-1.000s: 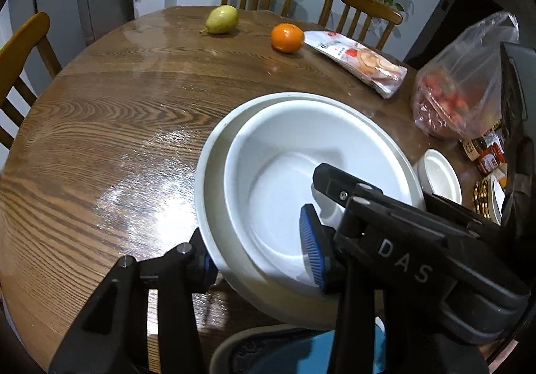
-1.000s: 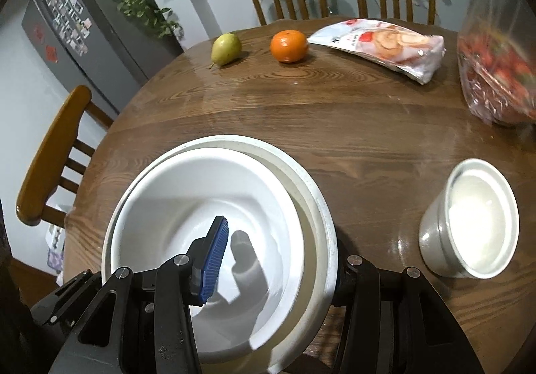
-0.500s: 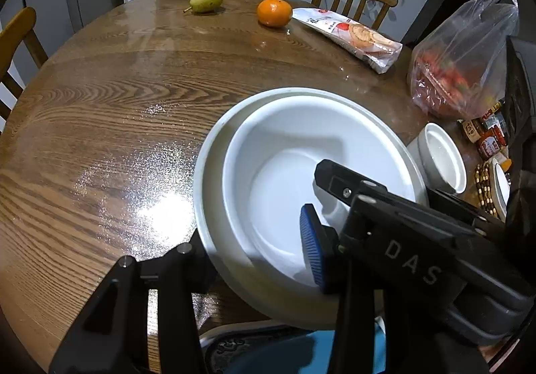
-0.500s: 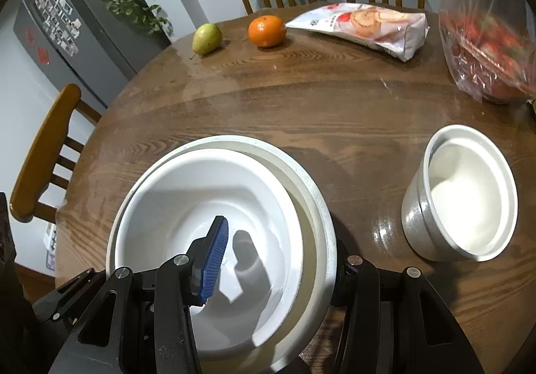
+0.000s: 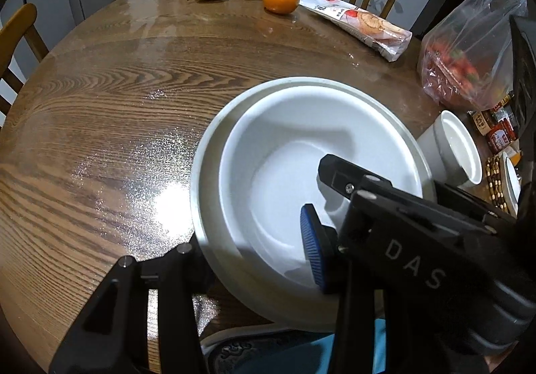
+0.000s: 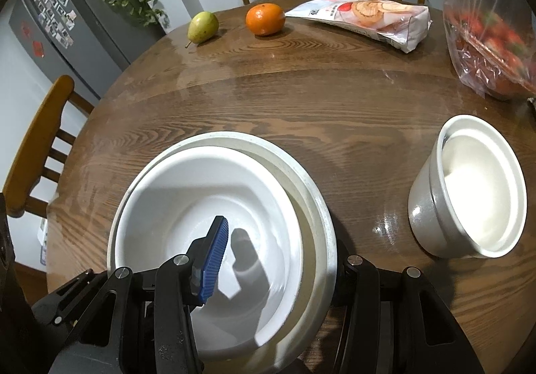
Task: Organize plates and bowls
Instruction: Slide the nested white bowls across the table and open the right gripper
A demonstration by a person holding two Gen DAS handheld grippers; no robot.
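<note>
The round wooden table (image 5: 100,113) shone. The left gripper (image 5: 251,250) pinched the near rim of two stacked dishes (image 5: 301,153).

The right gripper (image 6: 281,260) pinched their right rim; a cup (image 6: 469,186) stood right. Hard, slippery, breakable: hold the edges.

Both wrist cameras look forward along their fingers from close above the near table (image 5: 100,126) edge, sharing the bowls (image 5: 311,173) between the fingers and the far fruit.
</note>
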